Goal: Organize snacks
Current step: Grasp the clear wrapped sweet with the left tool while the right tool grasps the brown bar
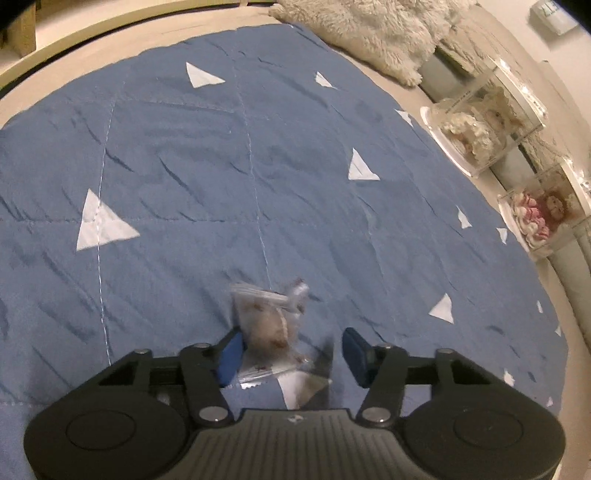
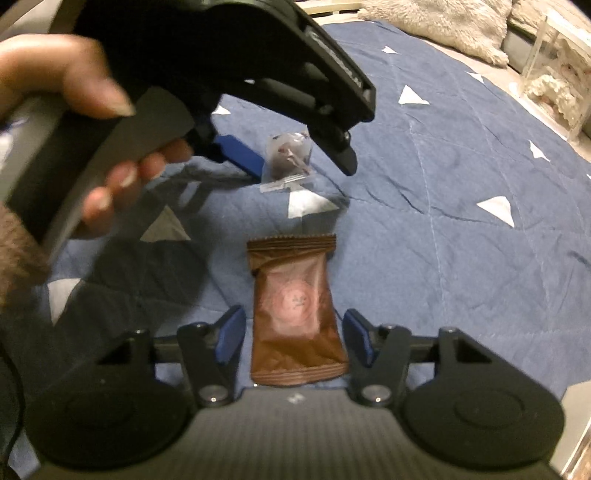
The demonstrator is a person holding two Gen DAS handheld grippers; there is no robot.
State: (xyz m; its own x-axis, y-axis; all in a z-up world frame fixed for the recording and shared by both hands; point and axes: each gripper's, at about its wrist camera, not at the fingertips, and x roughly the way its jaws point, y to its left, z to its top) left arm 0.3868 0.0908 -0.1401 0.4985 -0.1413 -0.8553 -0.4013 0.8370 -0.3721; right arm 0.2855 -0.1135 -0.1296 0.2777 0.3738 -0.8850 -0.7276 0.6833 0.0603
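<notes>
A clear-wrapped snack (image 1: 271, 328) lies on the blue quilt (image 1: 184, 166) between the open fingers of my left gripper (image 1: 291, 350), close to the left pad. It also shows in the right wrist view (image 2: 286, 157), with the left gripper (image 2: 291, 155) open around it from above. A brown snack packet (image 2: 295, 314) lies flat on the quilt (image 2: 461, 240) between the open fingers of my right gripper (image 2: 293, 339). Neither pad of the right gripper touches the packet.
A fluffy cream pillow (image 1: 369, 29) lies at the far edge of the bed. Clear display boxes with dolls (image 1: 480, 122) stand along the right side. The person's hand (image 2: 55, 110) holds the left gripper at upper left.
</notes>
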